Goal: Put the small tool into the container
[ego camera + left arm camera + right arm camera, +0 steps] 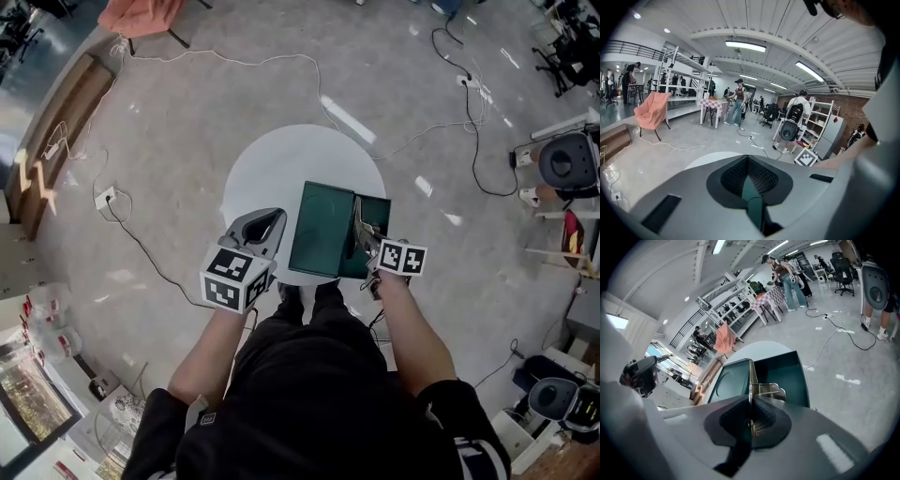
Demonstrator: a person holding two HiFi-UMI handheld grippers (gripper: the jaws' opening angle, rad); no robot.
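Observation:
A dark green container (323, 230) lies open on the round white table (281, 159), its lid (729, 380) to the left of its box (785, 371). My right gripper (362, 236) is shut on a small metal tool (358, 223) and holds it over the container's right half. In the right gripper view the tool (765, 390) sticks out past the shut jaws of the right gripper (751, 401), above the box. My left gripper (270, 223) hovers just left of the container with nothing in it. In its own view the left gripper (749, 180) has its jaws together.
Cables (459, 103) run across the grey floor around the table. Machines and shelves (562, 164) stand to the right, a pink chair (650, 114) far off to the left. People (737, 101) stand at a distant work table.

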